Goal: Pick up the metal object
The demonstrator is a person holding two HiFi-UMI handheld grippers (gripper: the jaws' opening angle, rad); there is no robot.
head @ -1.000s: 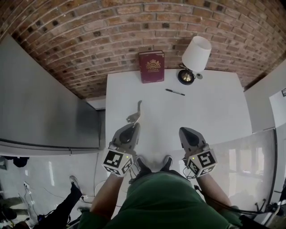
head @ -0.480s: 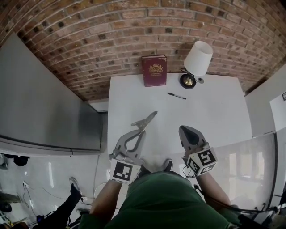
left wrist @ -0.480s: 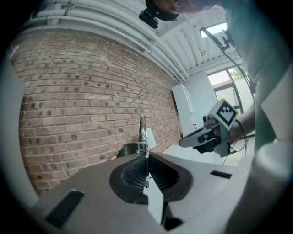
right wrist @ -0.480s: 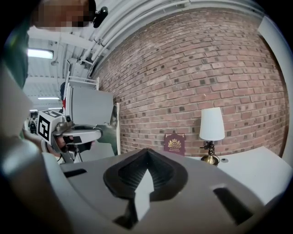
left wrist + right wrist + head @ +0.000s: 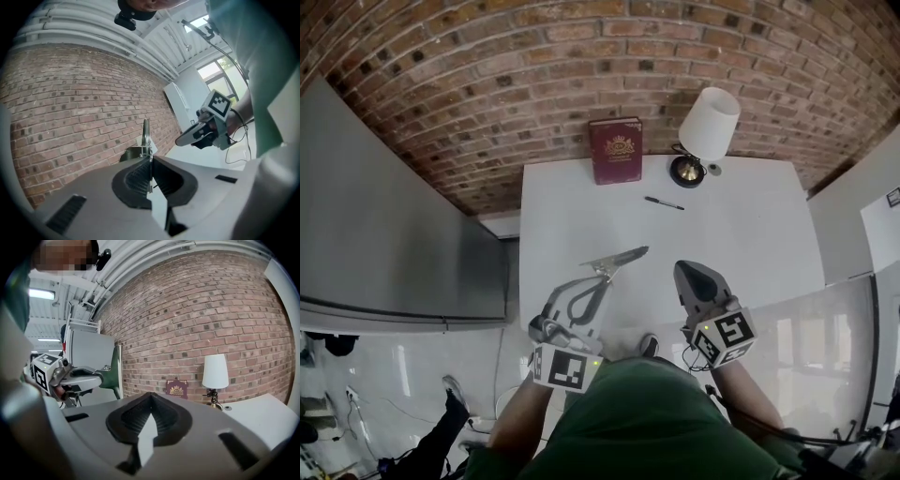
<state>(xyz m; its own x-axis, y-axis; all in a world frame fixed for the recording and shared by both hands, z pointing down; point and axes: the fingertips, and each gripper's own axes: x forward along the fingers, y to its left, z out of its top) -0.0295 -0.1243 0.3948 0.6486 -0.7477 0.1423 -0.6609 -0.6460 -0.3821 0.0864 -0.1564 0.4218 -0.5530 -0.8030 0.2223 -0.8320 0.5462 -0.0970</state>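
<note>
The metal object (image 5: 617,262), a flat silver piece with a pointed end, is clamped in my left gripper (image 5: 592,281) and hangs above the white table (image 5: 750,234), its tip pointing right. In the left gripper view the metal object (image 5: 146,136) sticks straight up out of the left gripper (image 5: 150,161), whose jaws are pressed together on its lower end. My right gripper (image 5: 691,274) hovers over the table's near edge, to the right of the left one. Its jaws are shut with nothing between them in the right gripper view (image 5: 151,398).
A dark red book (image 5: 616,150) stands against the brick wall at the table's far edge, and a lamp (image 5: 709,120) with a white shade stands to its right. A black pen (image 5: 664,202) lies in front of them. A grey cabinet (image 5: 394,225) flanks the table's left side.
The left gripper has rolled and risen slightly. The metal object in it has swung from pointing away toward the wall to pointing right. The right gripper has barely moved.
</note>
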